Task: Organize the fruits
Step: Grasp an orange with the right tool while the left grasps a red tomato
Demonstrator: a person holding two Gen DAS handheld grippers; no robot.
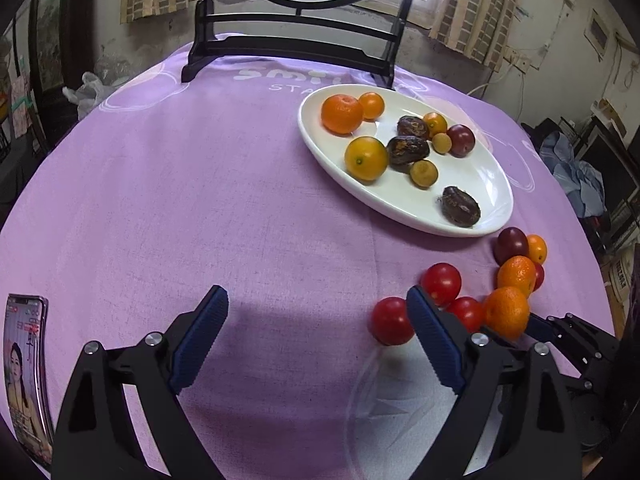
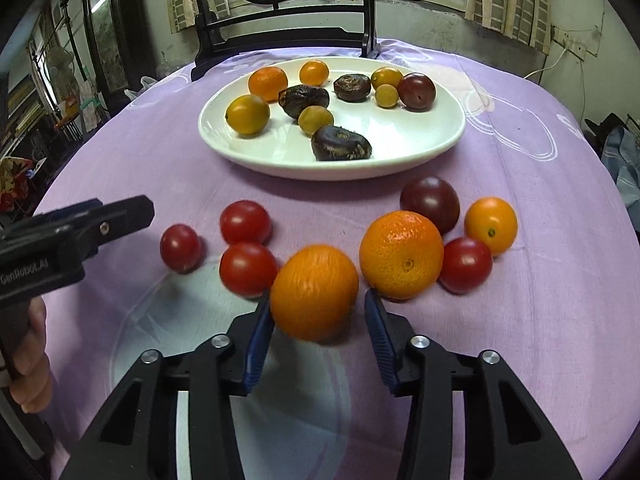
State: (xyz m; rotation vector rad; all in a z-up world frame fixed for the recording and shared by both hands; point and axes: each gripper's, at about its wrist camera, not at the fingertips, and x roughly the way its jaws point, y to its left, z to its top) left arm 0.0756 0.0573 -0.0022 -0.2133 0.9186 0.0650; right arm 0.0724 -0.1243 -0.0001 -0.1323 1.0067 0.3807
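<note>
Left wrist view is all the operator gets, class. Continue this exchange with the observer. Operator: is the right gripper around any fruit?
Observer: Yes. The right gripper straddles a mandarin lying on the purple cloth. A gap shows beside one pad, so it is not clamped.
Operator: What holds my left gripper?
Observer: A bare hand grips the handle of the left gripper, at the left edge of the right wrist view.
</note>
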